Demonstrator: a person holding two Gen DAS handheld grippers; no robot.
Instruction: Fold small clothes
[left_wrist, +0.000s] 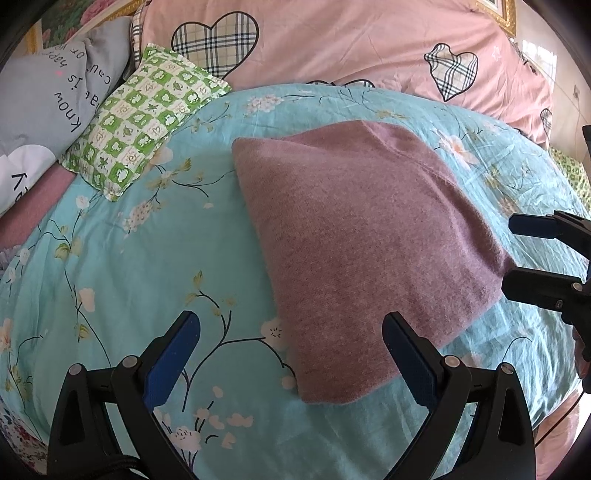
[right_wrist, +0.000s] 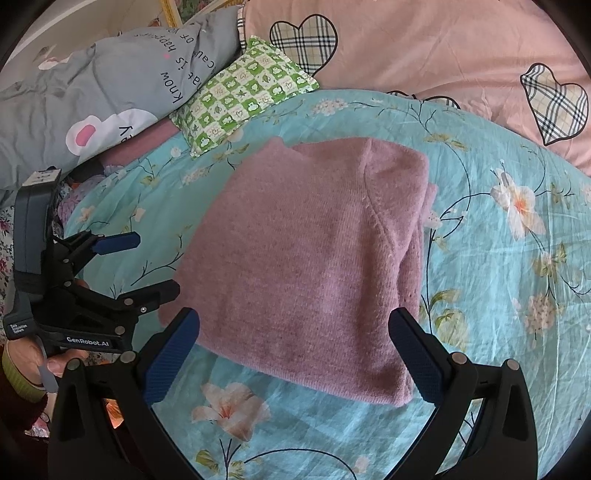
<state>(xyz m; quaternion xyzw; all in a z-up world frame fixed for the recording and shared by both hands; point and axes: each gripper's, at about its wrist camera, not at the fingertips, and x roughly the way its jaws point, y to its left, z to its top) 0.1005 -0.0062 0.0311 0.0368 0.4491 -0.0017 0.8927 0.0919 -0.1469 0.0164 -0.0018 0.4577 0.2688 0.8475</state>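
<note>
Two open tools, one seemingly folded sweater.

1. The folded sweater is a heathered mauve pink knit.
2. The bedsheet is turquoise, printed with pale peach blossoms on thin dark stems.
3. The small pillow, upper left, is green and white checks with tiny motifs.
4. The duvet along the top is pink with plaid hearts.
5. The grey pillow carries black lettering.
6. Each tool is black with blue pads.

Home bedroom: floral bedsheet, pink quilt, checked pillow.
</note>
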